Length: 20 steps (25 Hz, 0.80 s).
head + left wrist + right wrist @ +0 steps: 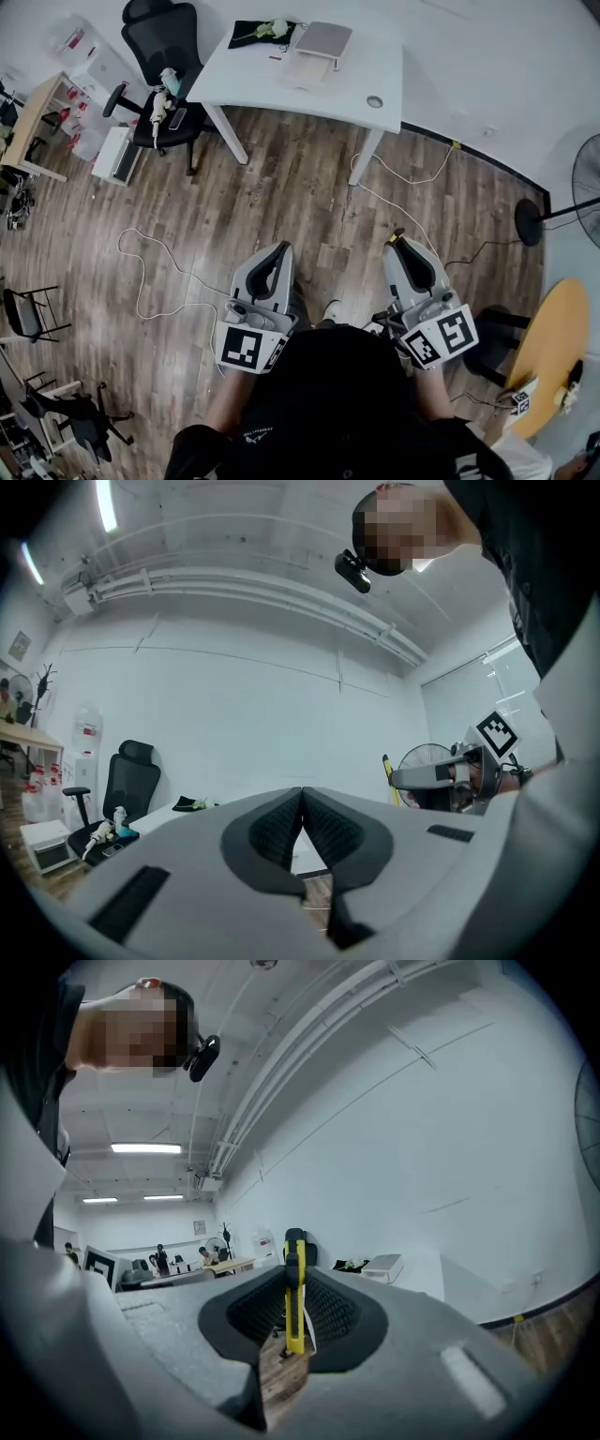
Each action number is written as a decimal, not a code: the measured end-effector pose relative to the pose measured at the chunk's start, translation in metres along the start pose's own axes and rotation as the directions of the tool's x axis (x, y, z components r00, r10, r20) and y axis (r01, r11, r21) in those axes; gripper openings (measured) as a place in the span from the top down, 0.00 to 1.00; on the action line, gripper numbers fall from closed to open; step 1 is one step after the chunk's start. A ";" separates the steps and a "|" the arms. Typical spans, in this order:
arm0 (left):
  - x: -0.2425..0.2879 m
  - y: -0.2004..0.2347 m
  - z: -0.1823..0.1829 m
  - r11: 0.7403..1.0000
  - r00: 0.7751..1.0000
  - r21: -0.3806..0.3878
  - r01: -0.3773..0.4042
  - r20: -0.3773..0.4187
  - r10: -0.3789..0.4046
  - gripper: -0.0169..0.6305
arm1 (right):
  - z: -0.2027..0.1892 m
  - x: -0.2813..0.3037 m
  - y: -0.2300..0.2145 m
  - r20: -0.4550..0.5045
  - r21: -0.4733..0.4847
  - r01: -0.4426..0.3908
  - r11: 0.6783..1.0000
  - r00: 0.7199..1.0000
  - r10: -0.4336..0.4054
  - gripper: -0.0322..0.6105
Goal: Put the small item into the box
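A white table (356, 75) stands far ahead with a shallow grey-lidded box (322, 40) on it; the same box (382, 1267) shows small in the right gripper view. My right gripper (399, 242) (293, 1274) is shut on a slim yellow-and-black item (294, 1288) that stands upright between the pads, its tip (397, 233) poking out. My left gripper (280, 247) (302, 794) is shut with nothing in it. Both are held close to my body above the wooden floor, well short of the table.
A black office chair (164, 56) stands left of the table, and a dark cloth with flowers (262, 33) lies on the tabletop. Cables (150, 272) trail across the floor. A fan (586, 187) and a round wooden table (553, 347) are at the right.
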<state>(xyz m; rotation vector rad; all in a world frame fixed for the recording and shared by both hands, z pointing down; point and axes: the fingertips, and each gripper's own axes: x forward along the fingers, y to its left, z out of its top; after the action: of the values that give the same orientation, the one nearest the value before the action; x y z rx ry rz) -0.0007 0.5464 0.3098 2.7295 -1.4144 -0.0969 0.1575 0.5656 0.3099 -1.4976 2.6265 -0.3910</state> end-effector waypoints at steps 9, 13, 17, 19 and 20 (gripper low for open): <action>0.053 0.106 0.002 0.999 0.999 -0.011 0.032 -0.016 -0.032 0.97 | 0.012 0.112 -0.001 0.032 0.033 0.015 0.999 0.999 -0.016 0.85; 0.074 0.136 0.011 0.998 0.998 -0.004 0.068 -0.003 -0.068 0.97 | 0.020 0.152 0.003 0.027 0.007 0.018 1.000 0.999 -0.018 0.85; 0.089 0.160 0.018 0.994 0.994 -0.005 0.111 0.022 -0.111 0.97 | 0.022 0.183 0.007 0.038 -0.010 0.045 0.999 0.998 -0.045 0.85; 0.092 0.173 0.020 0.992 0.992 -0.006 0.125 0.024 -0.124 0.97 | 0.022 0.195 0.011 0.041 -0.015 0.058 0.998 0.997 -0.058 0.85; 0.094 0.179 0.020 0.992 0.991 0.003 0.130 0.017 -0.130 0.97 | 0.022 0.201 0.012 0.043 -0.018 0.063 0.998 0.997 -0.062 0.85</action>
<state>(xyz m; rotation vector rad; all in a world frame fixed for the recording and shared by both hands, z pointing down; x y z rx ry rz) -0.0940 0.3659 0.3035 2.8266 -1.2396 -0.1257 0.0489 0.3951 0.2948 -1.5794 2.5631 -0.3363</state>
